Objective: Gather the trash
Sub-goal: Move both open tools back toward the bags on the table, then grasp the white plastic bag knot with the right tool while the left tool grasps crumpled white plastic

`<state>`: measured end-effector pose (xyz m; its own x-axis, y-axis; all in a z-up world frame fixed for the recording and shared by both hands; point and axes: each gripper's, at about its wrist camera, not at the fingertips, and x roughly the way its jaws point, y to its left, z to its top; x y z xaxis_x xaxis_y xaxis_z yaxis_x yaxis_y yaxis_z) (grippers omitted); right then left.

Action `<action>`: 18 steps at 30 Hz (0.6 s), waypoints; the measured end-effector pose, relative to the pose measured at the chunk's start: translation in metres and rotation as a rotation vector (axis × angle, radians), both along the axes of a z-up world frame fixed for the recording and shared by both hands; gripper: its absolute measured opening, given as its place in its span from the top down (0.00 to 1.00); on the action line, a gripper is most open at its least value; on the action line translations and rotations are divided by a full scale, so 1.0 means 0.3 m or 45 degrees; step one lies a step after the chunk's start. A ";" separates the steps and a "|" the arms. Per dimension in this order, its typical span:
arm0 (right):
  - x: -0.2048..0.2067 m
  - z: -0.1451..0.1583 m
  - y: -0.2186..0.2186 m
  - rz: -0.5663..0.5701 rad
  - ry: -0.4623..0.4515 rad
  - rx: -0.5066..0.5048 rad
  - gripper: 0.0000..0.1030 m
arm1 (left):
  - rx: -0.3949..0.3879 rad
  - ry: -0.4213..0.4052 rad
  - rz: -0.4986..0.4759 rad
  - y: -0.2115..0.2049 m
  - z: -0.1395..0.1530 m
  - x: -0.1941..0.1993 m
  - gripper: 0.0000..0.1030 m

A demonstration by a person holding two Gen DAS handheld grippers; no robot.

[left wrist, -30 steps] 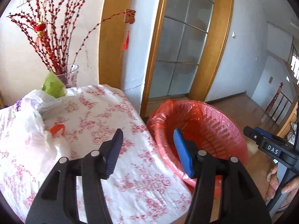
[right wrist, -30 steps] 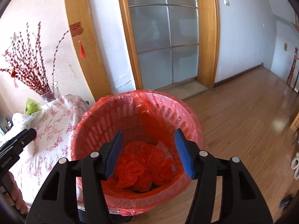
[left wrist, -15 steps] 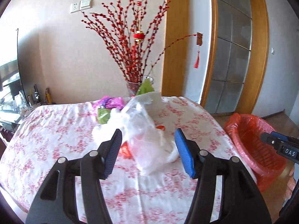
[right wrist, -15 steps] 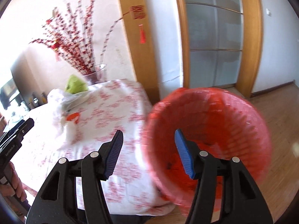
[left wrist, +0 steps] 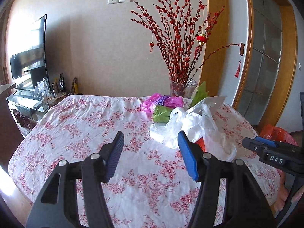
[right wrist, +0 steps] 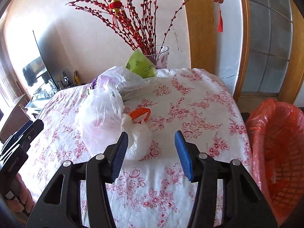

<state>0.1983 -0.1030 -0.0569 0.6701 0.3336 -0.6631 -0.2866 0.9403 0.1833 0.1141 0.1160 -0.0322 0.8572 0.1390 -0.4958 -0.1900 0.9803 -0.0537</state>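
Observation:
Trash lies on the floral tablecloth (left wrist: 91, 125): crumpled white plastic bags (left wrist: 191, 127) (right wrist: 102, 114), a green wrapper (left wrist: 161, 114), a pink-purple bag (left wrist: 163, 101) and an orange scrap (right wrist: 141, 113). A small white bag (right wrist: 139, 142) lies just ahead of my right gripper (right wrist: 150, 148), which is open and empty. My left gripper (left wrist: 150, 152) is open and empty above the cloth, left of the white bags. The red-lined bin (right wrist: 277, 148) (left wrist: 275, 133) stands at the table's right edge.
A glass vase with red berry branches (left wrist: 182, 87) (right wrist: 157, 57) and a green card (right wrist: 140, 64) stand at the table's far side. A TV (left wrist: 28, 57) on a stand is at the left. A glass door (left wrist: 266, 72) is at the right.
Both grippers have swung left from the red bin toward the table. The bin went from centre view to the right edge, and the bags now lie ahead of the fingers.

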 end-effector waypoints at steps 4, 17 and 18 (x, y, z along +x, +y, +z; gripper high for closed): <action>0.041 -0.035 0.036 0.002 0.040 -0.013 0.49 | -0.021 0.015 0.014 0.029 -0.018 0.007 0.44; 0.079 -0.122 0.076 0.095 0.143 0.007 0.77 | -0.062 0.043 0.011 0.052 -0.051 0.025 0.44; 0.075 -0.119 0.075 0.096 0.135 0.002 0.79 | -0.064 0.045 0.009 0.050 -0.051 0.027 0.44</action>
<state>0.2207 -0.0804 -0.0926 0.5695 0.3811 -0.7283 -0.3353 0.9167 0.2175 0.1221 0.1311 -0.0477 0.8381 0.1187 -0.5325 -0.1993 0.9752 -0.0962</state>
